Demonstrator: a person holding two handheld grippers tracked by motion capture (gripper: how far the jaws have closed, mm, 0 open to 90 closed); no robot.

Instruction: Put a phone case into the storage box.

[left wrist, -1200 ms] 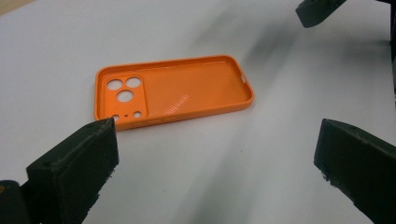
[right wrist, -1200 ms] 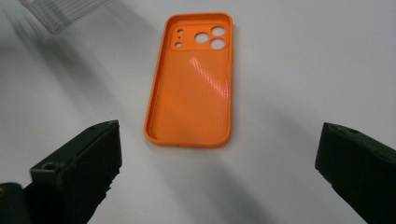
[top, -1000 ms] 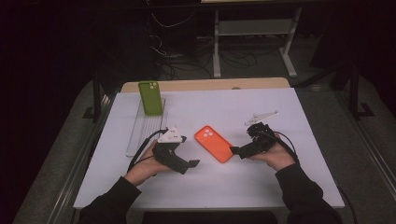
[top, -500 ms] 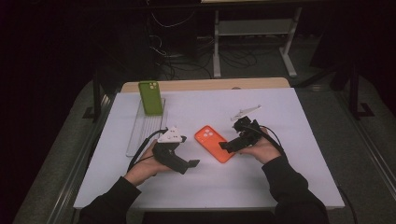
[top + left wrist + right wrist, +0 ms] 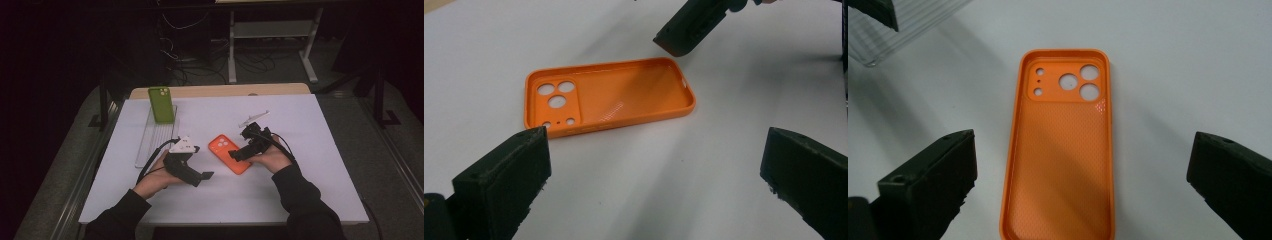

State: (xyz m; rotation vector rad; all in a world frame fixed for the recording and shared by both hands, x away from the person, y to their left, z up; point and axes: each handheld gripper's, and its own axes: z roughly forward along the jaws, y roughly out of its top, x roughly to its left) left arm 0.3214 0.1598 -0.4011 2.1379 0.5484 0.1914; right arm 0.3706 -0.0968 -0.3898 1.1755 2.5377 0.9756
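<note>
Orange phone case (image 5: 229,153): one, lying flat and hollow side up on the white table (image 5: 310,190), just right of centre in the high view. Its camera end with the round cut-outs points toward the upper left of that frame.

Right gripper (image 5: 236,154): one, held in the person's right hand (image 5: 272,157), right of centre in the high view. Its jaws are spread wide. In the right gripper view (image 5: 1083,182) the case (image 5: 1063,150) lies between them at lower centre, touched by neither. The jaw tips sit at the near end of the case.

Left gripper (image 5: 201,177): one, held in the left hand (image 5: 155,177), lower left of centre in the high view, resting on the table. Jaws spread wide in the left gripper view (image 5: 656,190), nothing between them; the case (image 5: 609,95) lies ahead, at upper centre of that frame, apart from both jaws.

Green phone case (image 5: 161,104): one, standing upright at the upper left of the table.

Clear ridged tray (image 5: 152,140): one, lying flat below the green case, left of the orange one.

White strip (image 5: 253,119): one small piece, upper right of the orange case, apart from it.

Cases in all: two.
</note>
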